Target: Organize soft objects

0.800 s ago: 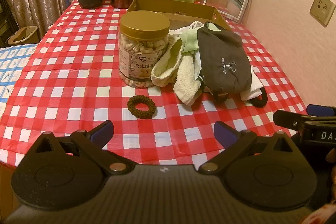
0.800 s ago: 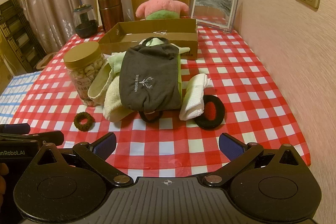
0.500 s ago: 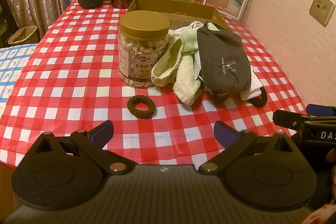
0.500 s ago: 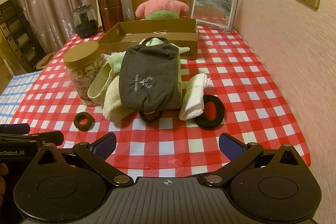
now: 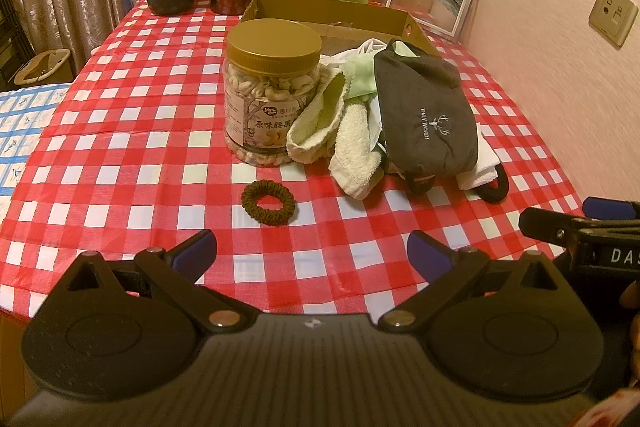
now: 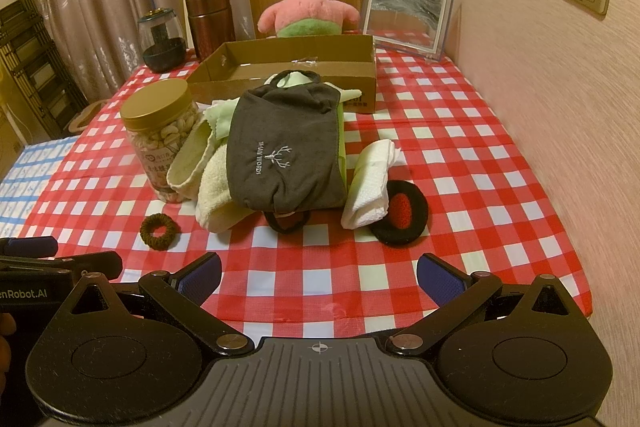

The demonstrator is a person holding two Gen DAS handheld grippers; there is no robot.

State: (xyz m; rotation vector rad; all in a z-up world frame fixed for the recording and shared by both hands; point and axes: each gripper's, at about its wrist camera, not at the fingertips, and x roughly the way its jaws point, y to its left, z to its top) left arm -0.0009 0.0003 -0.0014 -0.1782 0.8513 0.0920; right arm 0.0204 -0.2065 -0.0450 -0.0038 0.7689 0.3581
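Both wrist views look down across the table, sharing its pile

The left gripper is being shown as a matte black, ribbed body flanked by two round discs, with silver screws at the linkage pivots and blue pads on the fingertips. The right gripper is being seen with the same build, a small crosshair mark being carried at the centre. White lettering is being displayed beside each gripper on the other's side.
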